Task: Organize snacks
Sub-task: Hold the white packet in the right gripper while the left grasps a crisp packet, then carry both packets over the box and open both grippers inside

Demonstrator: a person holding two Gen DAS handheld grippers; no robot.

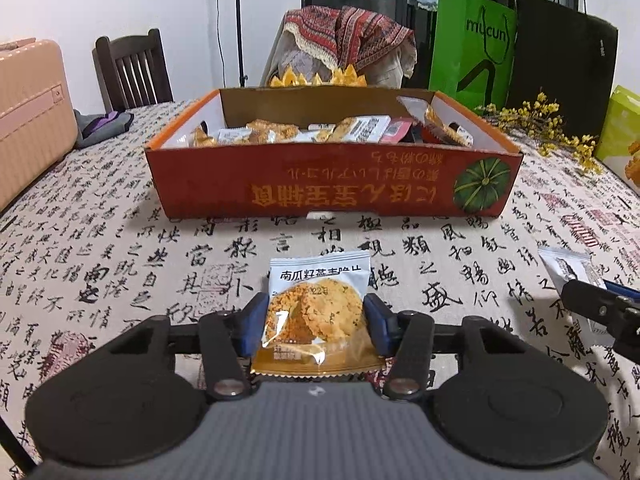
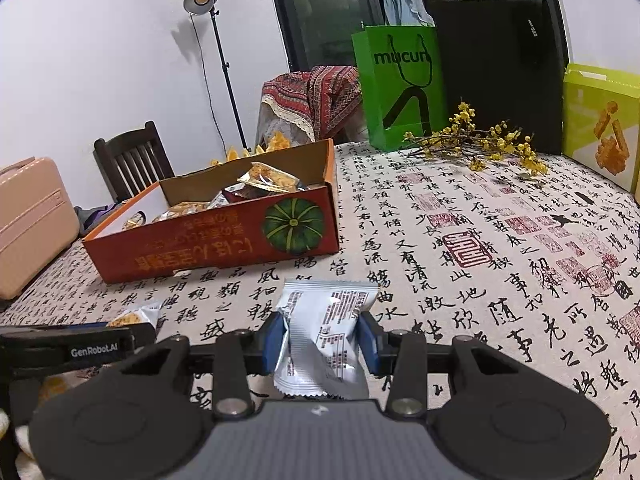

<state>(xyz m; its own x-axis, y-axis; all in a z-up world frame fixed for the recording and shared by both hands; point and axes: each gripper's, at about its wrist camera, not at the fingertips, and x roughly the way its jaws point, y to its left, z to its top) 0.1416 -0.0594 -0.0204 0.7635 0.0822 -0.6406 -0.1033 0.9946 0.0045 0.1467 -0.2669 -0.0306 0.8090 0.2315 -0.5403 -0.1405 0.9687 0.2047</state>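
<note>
At the far left a pink suitcase [image 1: 32, 120] sits on the table's edge, with a dark wooden chair [image 1: 132, 70] behind it. The tablecloth [image 1: 120, 248] is printed all over with black calligraphy and red seal stamps. On it stands an open orange cardboard box [image 1: 332, 184] bearing a green pumpkin picture and gold lettering that reads upside down from here; wrapped snacks lie loose inside. In front of the box, the left gripper [image 1: 316, 322] has its blue pads pressed against both sides of a biscuit packet [image 1: 318, 308], white at the top with black Chinese characters and a photo of round oat biscuits. To its right, the right gripper [image 2: 322, 342] is clamped on a silver-white snack packet [image 2: 326, 332], its back panel of small print facing up. "GenRobot.AI" is printed on the left tool's side. Farther right stand a green paper bag [image 2: 400, 88] marked "mucun", a black bag [image 2: 500, 72], a yellow flower sprig [image 2: 480, 144] and a lime-green snack carton [image 2: 600, 120].
</note>
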